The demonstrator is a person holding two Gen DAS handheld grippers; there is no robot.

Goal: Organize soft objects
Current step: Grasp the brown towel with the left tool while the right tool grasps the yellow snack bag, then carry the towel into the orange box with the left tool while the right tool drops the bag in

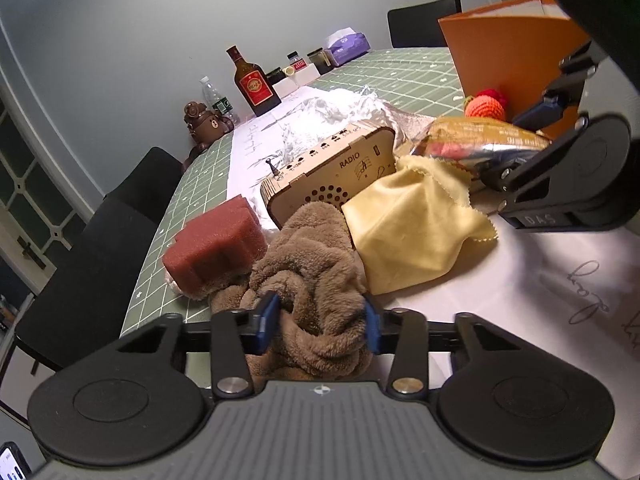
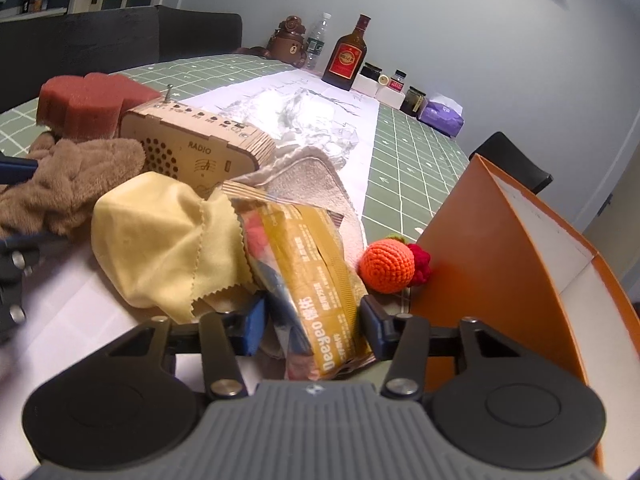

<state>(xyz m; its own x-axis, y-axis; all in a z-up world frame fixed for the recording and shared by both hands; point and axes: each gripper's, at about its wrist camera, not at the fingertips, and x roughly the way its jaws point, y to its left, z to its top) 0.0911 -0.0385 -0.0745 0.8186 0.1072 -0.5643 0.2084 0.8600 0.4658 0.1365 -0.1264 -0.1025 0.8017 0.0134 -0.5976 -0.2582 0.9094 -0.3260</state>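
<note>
The left gripper (image 1: pixel 320 326) angles down toward the table (image 1: pixel 400 68), its blue pads pressed into the sides of a crumpled brown fleece towel (image 1: pixel 316 264) so that the plush bulges up between them — a firm pinch at a middling width. The right gripper (image 2: pixel 312 320) tilts down in much the same way, its jaws closed on the near end of a gold foil packet (image 2: pixel 316 280) printed with lettering; the packet's wrinkled film is squeezed between the pads. Taking the wooden radio (image 1: pixel 332 172) as the landmark: the brown towel lies heaped just in front of it, touching its speaker face, and a dark red sponge (image 1: pixel 216 252) sits to the radio's left in the left wrist view, resting against the towel. A pale yellow cloth (image 1: pixel 416 232) with pinked edges is bunched in front of the radio's right end, touching both towel and packet. The packet lies to the right of the radio over a beige washcloth (image 2: pixel 320 188). Farther right of the radio, an orange crocheted ball (image 2: pixel 386 266) — with a red knitted piece touching it — rests against an open orange box (image 2: pixel 492 248).
</note>
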